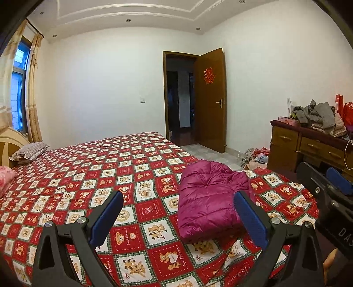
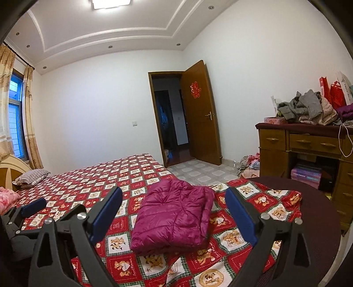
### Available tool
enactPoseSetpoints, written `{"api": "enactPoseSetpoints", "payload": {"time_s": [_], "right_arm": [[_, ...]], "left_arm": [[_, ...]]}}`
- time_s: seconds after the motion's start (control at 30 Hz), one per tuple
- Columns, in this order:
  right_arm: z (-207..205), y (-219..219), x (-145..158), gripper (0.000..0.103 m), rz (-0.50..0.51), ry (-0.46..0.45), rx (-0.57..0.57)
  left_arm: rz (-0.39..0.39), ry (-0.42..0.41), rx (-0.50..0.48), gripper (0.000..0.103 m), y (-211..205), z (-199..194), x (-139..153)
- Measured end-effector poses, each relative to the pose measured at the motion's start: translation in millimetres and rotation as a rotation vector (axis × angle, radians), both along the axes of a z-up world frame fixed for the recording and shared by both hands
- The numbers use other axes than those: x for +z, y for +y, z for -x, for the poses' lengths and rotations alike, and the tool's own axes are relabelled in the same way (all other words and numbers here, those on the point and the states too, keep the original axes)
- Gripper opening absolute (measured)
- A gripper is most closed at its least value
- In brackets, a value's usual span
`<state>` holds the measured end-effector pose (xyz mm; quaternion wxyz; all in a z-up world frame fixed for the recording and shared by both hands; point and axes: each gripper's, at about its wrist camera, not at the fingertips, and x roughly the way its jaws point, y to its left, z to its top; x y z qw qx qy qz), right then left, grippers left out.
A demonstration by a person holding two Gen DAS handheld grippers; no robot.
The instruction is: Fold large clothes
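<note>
We see magenta down jacket (image 2: 174,212) folded compact on bedspread (image 1: 132,176); left gripper (image 1: 178,214), right gripper (image 2: 174,212) spread wide, empty; fold looks done.

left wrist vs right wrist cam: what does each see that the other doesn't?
Left wrist only: the right tool at its right edge.
Right wrist only: the ceiling light, the boxes under the desk, and the left tool at its left edge.
Both: folded jacket on the bedspread, open door, and clothes pile on the desk; both tools open.
</note>
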<state>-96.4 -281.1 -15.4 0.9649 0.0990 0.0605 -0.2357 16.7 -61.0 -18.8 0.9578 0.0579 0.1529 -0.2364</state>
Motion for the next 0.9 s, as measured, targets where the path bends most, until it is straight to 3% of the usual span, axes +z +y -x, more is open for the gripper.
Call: {"api": "enactPoseSetpoints", "payload": {"time_s": [0.9], "right_arm": [[1.1, 1.0, 1.3, 0.096, -0.004, -0.009, -0.002]], "left_arm": [[0.001, -0.013, 0.002, 0.101, 4.4, 1.5, 2.3]]}}
